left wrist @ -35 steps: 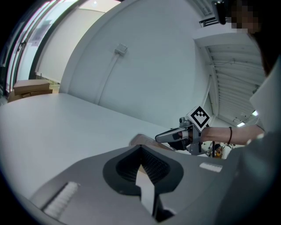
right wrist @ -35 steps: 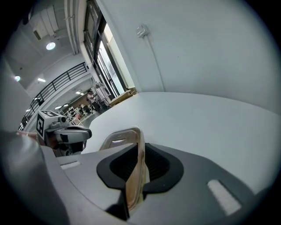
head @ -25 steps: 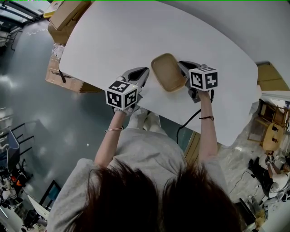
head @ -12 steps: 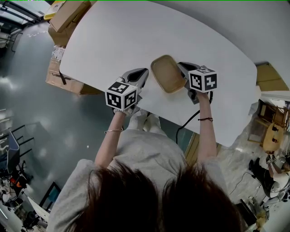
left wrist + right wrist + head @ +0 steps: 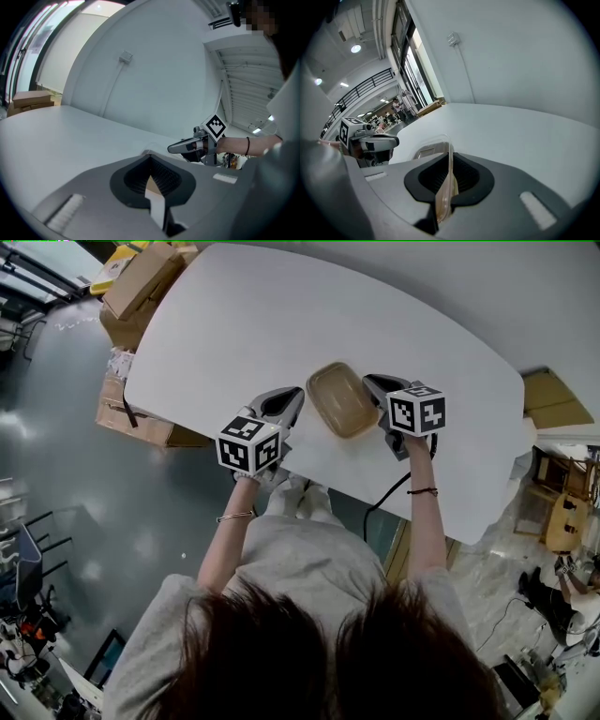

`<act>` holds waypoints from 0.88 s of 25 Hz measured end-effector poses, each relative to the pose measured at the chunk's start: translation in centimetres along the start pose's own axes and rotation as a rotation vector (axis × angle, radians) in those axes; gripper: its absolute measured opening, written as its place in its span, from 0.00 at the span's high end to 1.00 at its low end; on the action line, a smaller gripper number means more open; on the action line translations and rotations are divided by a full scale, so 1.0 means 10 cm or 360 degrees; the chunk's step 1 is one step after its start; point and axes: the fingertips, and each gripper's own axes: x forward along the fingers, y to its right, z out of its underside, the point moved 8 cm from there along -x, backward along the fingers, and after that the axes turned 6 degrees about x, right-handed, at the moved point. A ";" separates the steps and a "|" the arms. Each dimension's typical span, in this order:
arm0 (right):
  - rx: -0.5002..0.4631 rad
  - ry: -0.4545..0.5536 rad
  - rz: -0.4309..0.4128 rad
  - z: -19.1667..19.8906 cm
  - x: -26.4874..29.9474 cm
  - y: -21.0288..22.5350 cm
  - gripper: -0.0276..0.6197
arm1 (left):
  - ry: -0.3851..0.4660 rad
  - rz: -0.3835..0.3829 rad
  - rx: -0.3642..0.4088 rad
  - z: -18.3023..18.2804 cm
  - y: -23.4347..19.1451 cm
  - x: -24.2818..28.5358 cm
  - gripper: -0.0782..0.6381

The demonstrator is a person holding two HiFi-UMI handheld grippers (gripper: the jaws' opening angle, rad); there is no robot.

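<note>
**A:** Clear plastic with a tan tint. Why does that tub sit where it does?

**B:** The plastic food container [image 5: 343, 399] lies flat on the white table [image 5: 234, 324], toward the table's 6 o'clock edge. That puts it close in front of the person, probably so both tools reach it with bent arms.

**A:** And the tongs?

**B:** The right gripper [image 5: 375, 383] comes in at the container's 3 o'clock. Its jaws are pinching the thin rim, which stands edge-on in the seam in the right gripper view. A lip that thin seems the only part slim enough to clamp, which would explain the sideways approach.

**A:** The other one?

**B:** The left gripper [image 5: 290, 397] lies at the container's 9 o'clock, pointing at the right one. Its jaws are pressed together, with a pale sliver at the seam that I can't identify. The tip is just beside the container's wall, and I can't tell whether it touches. Facing the clamp like that, it looks placed to brace the tub.

**A:** Anything else nearby?

**B:** Cardboard boxes [image 5: 141, 277] on the floor, off the table's 10 o'clock corner.
</note>
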 end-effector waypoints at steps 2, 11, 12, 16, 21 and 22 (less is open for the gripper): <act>-0.0001 0.0009 0.0000 -0.02 -0.01 -0.02 0.89 | 0.0011 0.0005 0.0009 -0.03 -0.01 -0.01 0.91; -0.0003 0.0082 0.0004 -0.10 -0.16 -0.14 0.89 | 0.0063 0.0021 0.0060 -0.18 0.01 -0.12 0.90; -0.0003 0.0089 0.0005 -0.10 -0.17 -0.15 0.89 | 0.0068 0.0024 0.0067 -0.19 0.01 -0.14 0.91; -0.0004 0.0128 0.0011 -0.13 -0.27 -0.20 0.89 | 0.0086 0.0041 0.0099 -0.25 0.03 -0.19 0.91; -0.0016 0.0181 0.0021 -0.17 -0.39 -0.27 0.89 | 0.0102 0.0058 0.0128 -0.29 0.04 -0.26 0.91; -0.0017 0.0193 0.0022 -0.18 -0.42 -0.29 0.89 | 0.0104 0.0059 0.0134 -0.30 0.05 -0.27 0.91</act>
